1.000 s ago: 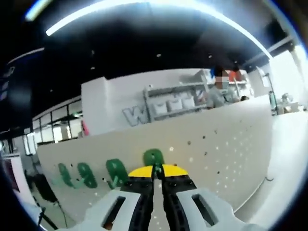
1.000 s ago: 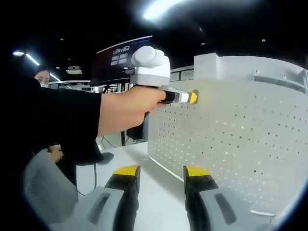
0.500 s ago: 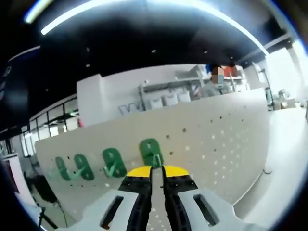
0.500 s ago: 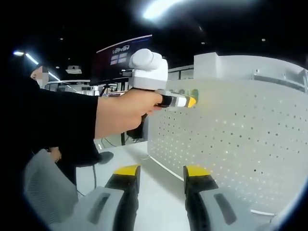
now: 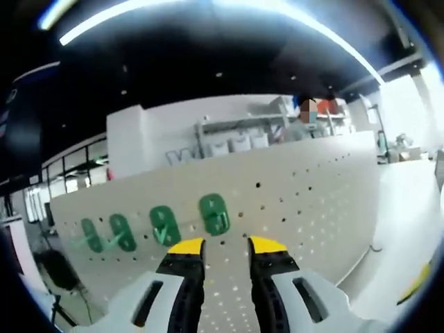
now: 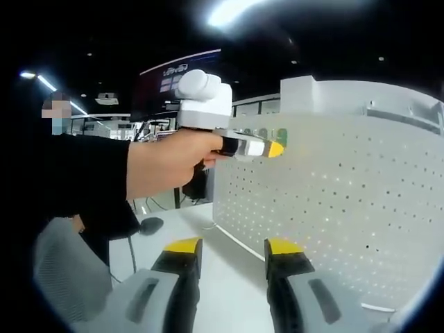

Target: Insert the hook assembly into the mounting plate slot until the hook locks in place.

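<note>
- The left gripper points at an upright white pegboard; its yellow-tipped fingers are spread with a clear gap between them and nothing in it.
- Four green hook assemblies hang in a row on the pegboard, above and ahead of the left gripper's fingertips.
- The nearest green hook is an oblong green plate with rounded ends, standing roughly upright against the board; a small paler hook piece sticks out from its lower middle. It sits just above the gap between the fingers and is not touched by them.
- The second green hook has the same rounded plate with a pale tick-shaped prong on its face.
- The third green hook and the far green hook are smaller in the picture and blurred; their prongs are hard to make out.
- In the right gripper view, the right gripper has its fingers held well apart, empty, over a white desk in front of the pegboard.
- There the left gripper appears in a person's hand, black sleeve behind it, its tip near the green plates at the pegboard's top edge.
- A white shelf unit stands behind the pegboard.
</note>
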`<state>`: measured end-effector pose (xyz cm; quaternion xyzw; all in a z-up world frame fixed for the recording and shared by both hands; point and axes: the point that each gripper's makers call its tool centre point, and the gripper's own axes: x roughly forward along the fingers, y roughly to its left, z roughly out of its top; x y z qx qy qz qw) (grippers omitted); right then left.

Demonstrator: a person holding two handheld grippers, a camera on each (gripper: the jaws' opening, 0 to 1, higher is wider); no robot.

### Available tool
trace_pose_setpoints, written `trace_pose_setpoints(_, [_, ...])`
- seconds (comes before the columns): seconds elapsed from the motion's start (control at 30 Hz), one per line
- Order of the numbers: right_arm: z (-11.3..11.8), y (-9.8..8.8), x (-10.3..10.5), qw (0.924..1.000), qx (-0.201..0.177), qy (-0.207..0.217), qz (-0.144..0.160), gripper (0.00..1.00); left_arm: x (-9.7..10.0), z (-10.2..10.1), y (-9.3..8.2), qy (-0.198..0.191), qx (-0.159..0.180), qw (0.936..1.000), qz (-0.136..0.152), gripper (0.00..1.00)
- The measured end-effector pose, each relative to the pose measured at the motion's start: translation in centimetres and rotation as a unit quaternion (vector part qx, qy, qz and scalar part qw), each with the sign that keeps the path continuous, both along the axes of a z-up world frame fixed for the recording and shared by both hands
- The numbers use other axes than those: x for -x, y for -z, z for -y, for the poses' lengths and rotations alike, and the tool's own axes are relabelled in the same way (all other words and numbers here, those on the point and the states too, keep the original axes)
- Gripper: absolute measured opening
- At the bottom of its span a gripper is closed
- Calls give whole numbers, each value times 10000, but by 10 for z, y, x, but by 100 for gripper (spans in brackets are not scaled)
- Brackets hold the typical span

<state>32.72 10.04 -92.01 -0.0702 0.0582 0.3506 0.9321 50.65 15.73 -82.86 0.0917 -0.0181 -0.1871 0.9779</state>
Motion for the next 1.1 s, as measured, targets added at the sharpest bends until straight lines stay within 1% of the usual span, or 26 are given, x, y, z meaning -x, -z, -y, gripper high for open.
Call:
trace_pose_setpoints(0.17, [-1,-1,0,10000,-3,-12,14,34,6,-4,-2,16,60,10000,-15,32])
trace_pose_setpoints(0.37, [-2,-1,1,10000,3,-36,25,34,14,-14,2,21,228,9996,-151,40])
trace_pose_setpoints(0.57, [-3,-1,2,10000,5,-48,35,35,24,-23,5,22,271,9995,-164,44])
trace_pose_setpoints(0.7, [-3,-3,2,10000,-8,-50,60,35,31,-30,6,51,298,9994,-158,48])
trace_pose_setpoints(0.8, [-3,-4,2,10000,-12,-48,73,35,38,-36,6,68,301,9995,-114,49])
trace_pose_setpoints(0.97, [-4,-4,3,9999,-16,-63,93,35,48,-52,11,24,348,9993,-138,51])
trace_pose_setpoints(1.1, [-4,-5,3,9999,-16,-72,99,35,58,-59,9,34,400,9992,-57,52])
